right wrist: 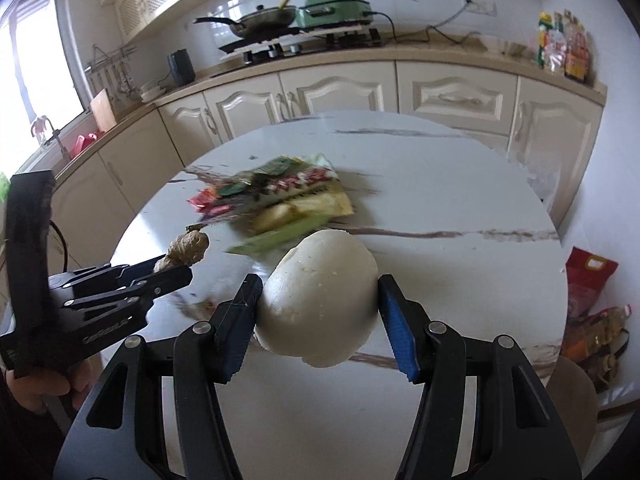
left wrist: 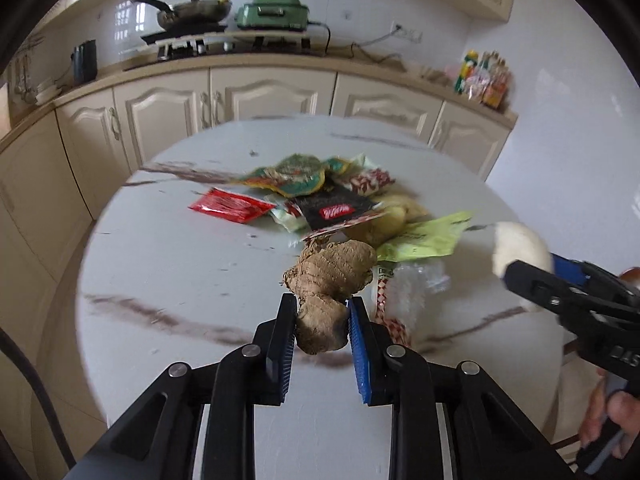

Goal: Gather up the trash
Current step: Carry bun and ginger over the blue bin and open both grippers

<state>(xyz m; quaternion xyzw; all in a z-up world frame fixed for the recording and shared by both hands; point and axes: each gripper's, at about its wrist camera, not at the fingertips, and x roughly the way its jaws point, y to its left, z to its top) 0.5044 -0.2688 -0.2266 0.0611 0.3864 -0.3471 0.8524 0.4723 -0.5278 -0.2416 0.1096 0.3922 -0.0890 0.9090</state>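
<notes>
Kitchen, marble table (left wrist: pixel 168 264), wrapper pile (left wrist: pixel 320 200) at centre. Nearside of pile: left gripper (left wrist: pixel 322 312) clamped on ginger root (left wrist: pixel 328 280), right gripper (right wrist: pixel 318 300) clamped on white bun (right wrist: pixel 320 300). Best lifted clear steadily, grip gentle on soft bun.

Wrapper pile (left wrist: pixel 320 200) mid-table (left wrist: pixel 180 264); ginger root (left wrist: pixel 330 276) before it; bun (right wrist: pixel 320 300) to the root's right

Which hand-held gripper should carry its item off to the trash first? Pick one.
Right, probably. The right hand-held gripper already clamps the white bun clear of the table. The left hand-held gripper grips only the ginger root's lower lobe.
</notes>
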